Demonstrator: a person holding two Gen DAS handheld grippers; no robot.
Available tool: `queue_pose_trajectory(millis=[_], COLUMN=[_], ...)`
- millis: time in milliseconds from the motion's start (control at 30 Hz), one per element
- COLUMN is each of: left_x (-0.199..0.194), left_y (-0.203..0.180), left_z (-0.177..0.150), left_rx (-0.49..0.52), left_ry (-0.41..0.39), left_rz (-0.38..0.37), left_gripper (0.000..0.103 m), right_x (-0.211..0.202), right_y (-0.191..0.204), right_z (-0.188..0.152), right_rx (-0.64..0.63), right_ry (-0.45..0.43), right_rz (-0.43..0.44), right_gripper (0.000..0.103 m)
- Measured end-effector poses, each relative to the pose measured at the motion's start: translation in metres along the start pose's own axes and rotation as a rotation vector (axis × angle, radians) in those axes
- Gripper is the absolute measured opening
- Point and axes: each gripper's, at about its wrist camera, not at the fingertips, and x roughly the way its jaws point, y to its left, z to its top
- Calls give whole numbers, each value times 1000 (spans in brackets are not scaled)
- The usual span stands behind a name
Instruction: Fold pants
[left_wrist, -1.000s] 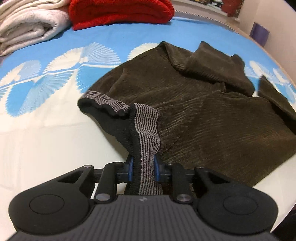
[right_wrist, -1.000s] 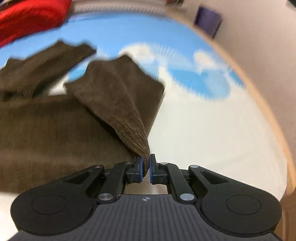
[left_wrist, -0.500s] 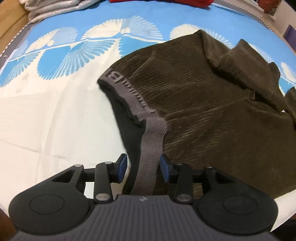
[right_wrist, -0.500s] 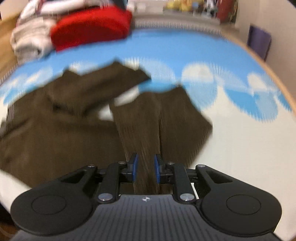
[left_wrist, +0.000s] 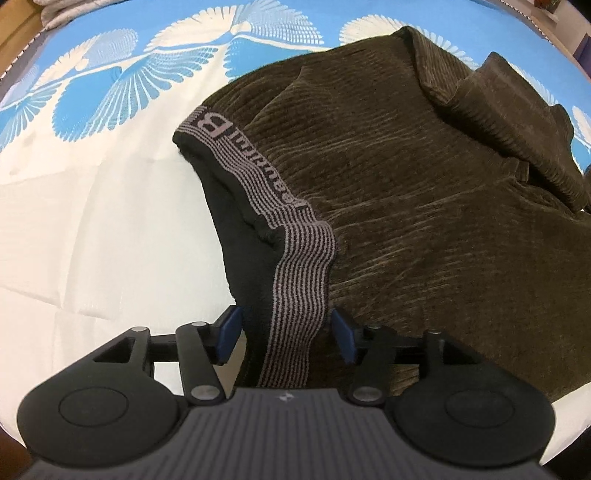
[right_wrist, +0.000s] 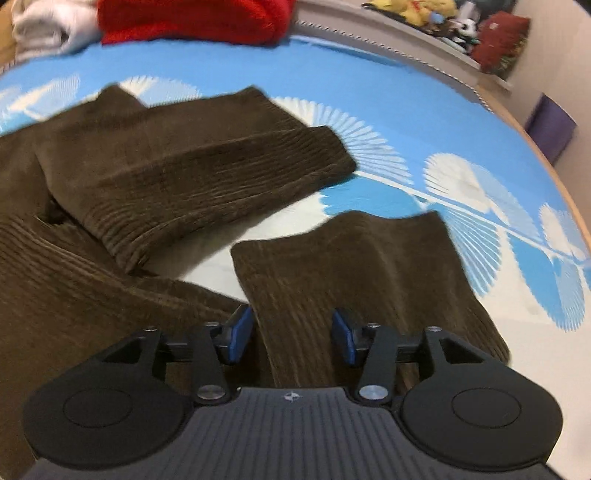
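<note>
Dark brown corduroy pants (left_wrist: 424, 192) lie on a bed with a blue and white sheet (left_wrist: 92, 206). The grey striped waistband (left_wrist: 299, 269) runs toward my left gripper (left_wrist: 286, 334), which is open with the band lying loose between its jaws. In the right wrist view the two pant legs show: one leg (right_wrist: 192, 170) lies across the far side, the other leg's end (right_wrist: 354, 269) lies under my right gripper (right_wrist: 291, 336), which is open around it.
A red folded blanket (right_wrist: 192, 18) and white bedding (right_wrist: 48, 29) sit at the head of the bed. Stuffed toys (right_wrist: 417, 9) and a red cushion (right_wrist: 498, 40) stand on a ledge. The bed's wooden edge (right_wrist: 565, 192) curves at right.
Both grippers have opened and let go: the left released the waistband, the right released the leg end, which now lies flat on the bed. Both views shifted.
</note>
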Motion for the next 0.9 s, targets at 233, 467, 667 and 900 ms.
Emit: queue_pose_trajectory(millis=[233,467,667,900], left_x=[12,6,1,3], left_y=[5,9,15,23], left_z=[1,-4,-19,-30], left_rx=[21,31,46,15], left_ry=[38,26,25,65], left_rz=[-29,-34,-28,-106], left_gripper=[60,61,61,61], right_x=[30,-50,-126,-114], right_y=[14,-96,-240,-309], right_z=[15,6,-129,-284], right_rx=[-63,411,954,1333], right_ry=[33,-178,-173,77], right_rz=[-76,-196,-442,-352], right_gripper=[16,7,6,6])
